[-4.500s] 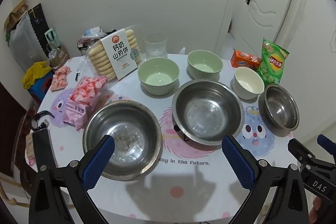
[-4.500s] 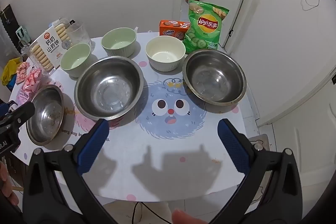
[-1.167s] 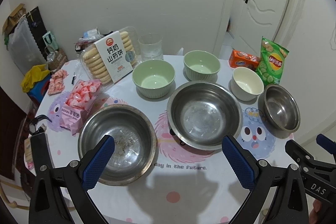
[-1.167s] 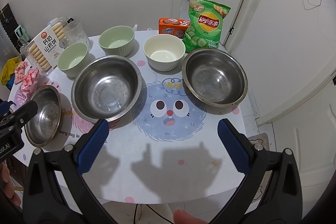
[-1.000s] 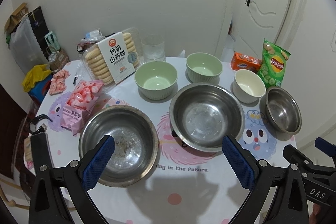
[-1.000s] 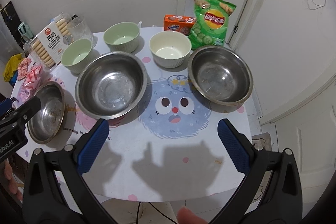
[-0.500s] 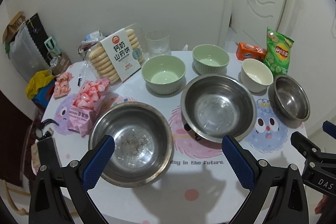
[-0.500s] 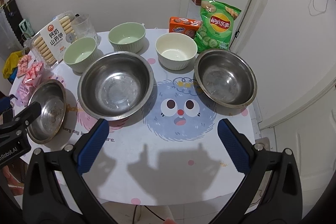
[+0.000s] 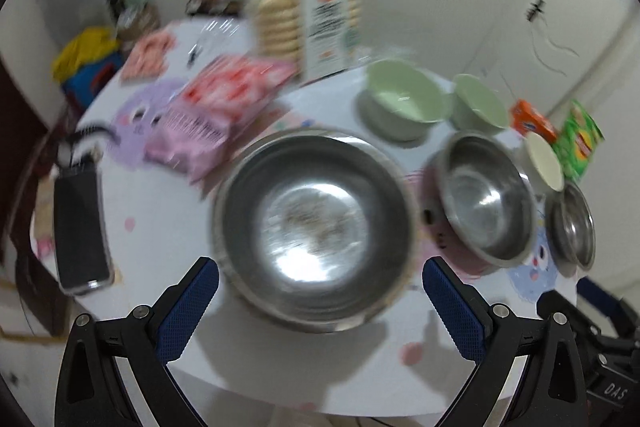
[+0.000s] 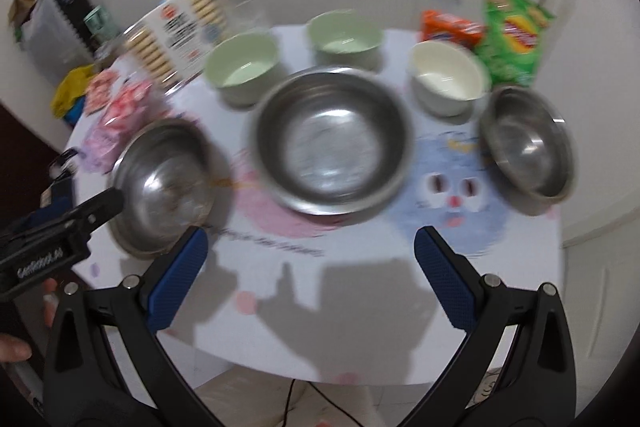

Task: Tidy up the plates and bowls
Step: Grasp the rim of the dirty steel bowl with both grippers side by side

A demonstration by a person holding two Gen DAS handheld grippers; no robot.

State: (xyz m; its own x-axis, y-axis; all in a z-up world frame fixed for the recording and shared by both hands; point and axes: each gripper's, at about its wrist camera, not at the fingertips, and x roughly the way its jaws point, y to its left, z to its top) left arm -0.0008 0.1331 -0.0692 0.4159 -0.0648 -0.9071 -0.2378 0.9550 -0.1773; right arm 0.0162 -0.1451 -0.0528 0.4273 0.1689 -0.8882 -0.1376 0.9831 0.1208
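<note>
Steel bowl [image 9: 314, 227] just beyond open left claw [image 9: 320, 289]

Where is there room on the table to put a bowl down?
The front edge of the table, nearer than the three steel bowls, is bare. A smaller bare patch lies between the phone and the left steel bowl. The back is crowded with bowls and snack packs.

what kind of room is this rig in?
Likely a home dining corner: a round table with a cartoon tablecloth, steel bowls and ceramic bowls, snack packs like the chips bag, and a white interior door.
</note>
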